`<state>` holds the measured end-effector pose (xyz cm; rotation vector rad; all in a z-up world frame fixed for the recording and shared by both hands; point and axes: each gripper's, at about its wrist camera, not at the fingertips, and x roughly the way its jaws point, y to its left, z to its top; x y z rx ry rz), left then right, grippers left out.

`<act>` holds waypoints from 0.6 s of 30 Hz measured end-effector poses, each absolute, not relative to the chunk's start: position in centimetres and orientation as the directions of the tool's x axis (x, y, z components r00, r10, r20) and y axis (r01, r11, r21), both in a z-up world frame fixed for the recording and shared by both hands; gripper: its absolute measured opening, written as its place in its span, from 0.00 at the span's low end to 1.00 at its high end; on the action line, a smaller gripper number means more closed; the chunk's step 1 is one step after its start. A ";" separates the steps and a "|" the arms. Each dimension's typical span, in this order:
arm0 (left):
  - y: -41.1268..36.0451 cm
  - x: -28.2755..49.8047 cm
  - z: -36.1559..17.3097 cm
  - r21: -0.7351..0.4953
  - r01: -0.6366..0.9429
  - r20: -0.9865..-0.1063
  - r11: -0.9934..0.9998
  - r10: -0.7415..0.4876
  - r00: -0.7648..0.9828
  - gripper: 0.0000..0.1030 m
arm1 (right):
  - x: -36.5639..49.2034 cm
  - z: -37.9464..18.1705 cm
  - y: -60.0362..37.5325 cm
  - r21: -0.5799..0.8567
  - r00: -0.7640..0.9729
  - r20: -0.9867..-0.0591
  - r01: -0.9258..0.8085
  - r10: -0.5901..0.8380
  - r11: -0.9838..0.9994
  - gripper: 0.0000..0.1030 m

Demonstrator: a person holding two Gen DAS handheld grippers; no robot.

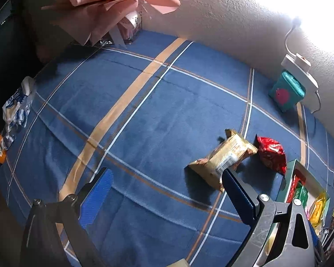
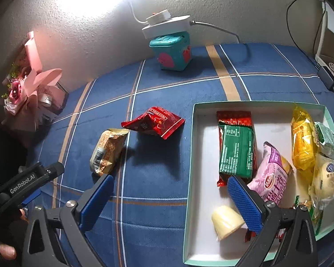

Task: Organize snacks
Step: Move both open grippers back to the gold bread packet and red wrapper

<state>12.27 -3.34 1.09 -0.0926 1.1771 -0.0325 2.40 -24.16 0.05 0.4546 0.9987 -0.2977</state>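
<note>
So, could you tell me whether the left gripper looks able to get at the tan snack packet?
Probably yes: the left gripper is open, and the tan snack packet lies uncovered on the blue cloth just ahead, the red packet beside it.

Place: a home room, lived-in.
Surface: blue plaid cloth (image 2: 158, 84) against a textured wall (image 2: 100, 22).
Signs: wrapped flower bouquet (image 2: 29, 82), power strip (image 2: 167, 25), teal tin (image 2: 172, 52).

A tan snack packet (image 2: 108, 153) and a crumpled red one (image 2: 154, 122) lie beside the snack-filled box (image 2: 192, 155) on the blue plaid surface (image 2: 158, 178)
</note>
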 end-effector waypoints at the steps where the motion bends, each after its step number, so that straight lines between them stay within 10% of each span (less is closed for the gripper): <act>1: -3.4 12.5 1.2 -0.100 -0.020 -0.917 0.995 -0.085 0.390 0.96 | 2.5 0.0 -24.2 0.229 0.512 -0.858 0.443 -0.034 0.867 1.00; 18: -5.4 15.0 0.5 -0.199 0.058 -0.892 0.978 -0.206 0.402 0.96 | 5.4 0.5 -25.5 0.264 0.560 -0.828 0.447 -0.037 0.854 1.00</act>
